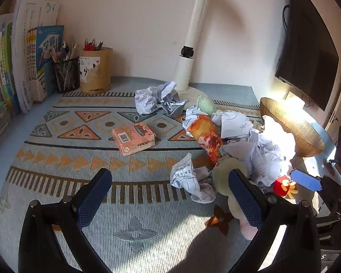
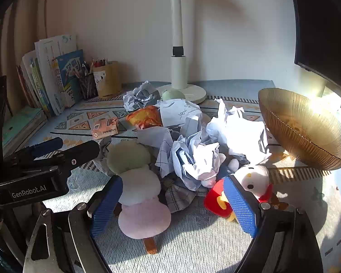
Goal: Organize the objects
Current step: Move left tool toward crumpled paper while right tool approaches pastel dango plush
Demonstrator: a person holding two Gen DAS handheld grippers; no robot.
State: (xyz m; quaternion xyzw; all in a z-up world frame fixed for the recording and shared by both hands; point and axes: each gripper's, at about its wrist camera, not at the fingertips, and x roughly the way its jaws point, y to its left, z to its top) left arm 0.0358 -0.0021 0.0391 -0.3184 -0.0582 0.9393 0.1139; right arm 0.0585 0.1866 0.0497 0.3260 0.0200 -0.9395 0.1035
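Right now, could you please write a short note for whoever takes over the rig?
Left gripper: open, empty, over the mat.
Right gripper: open, holding nothing, the dango plush between its fingers.
Crumpled papers, snack bag, white plush and pink box lie loose on the mat.
Bowl is tilted at the right.
Done: nothing sorted.
Left: all of it.

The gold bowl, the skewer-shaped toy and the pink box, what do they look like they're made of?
Bowl: probably glass or plastic, gold-tinted; fine ribs run down its wall and it glows where the sun strikes it, though thin metal can't be ruled out.
Toy: plush fabric, matte and fuzzy, with soft rounded green, white and pink lumps on a brown stick.
Box: printed cardboard, with sharp folded edges, a barcode and lettering.
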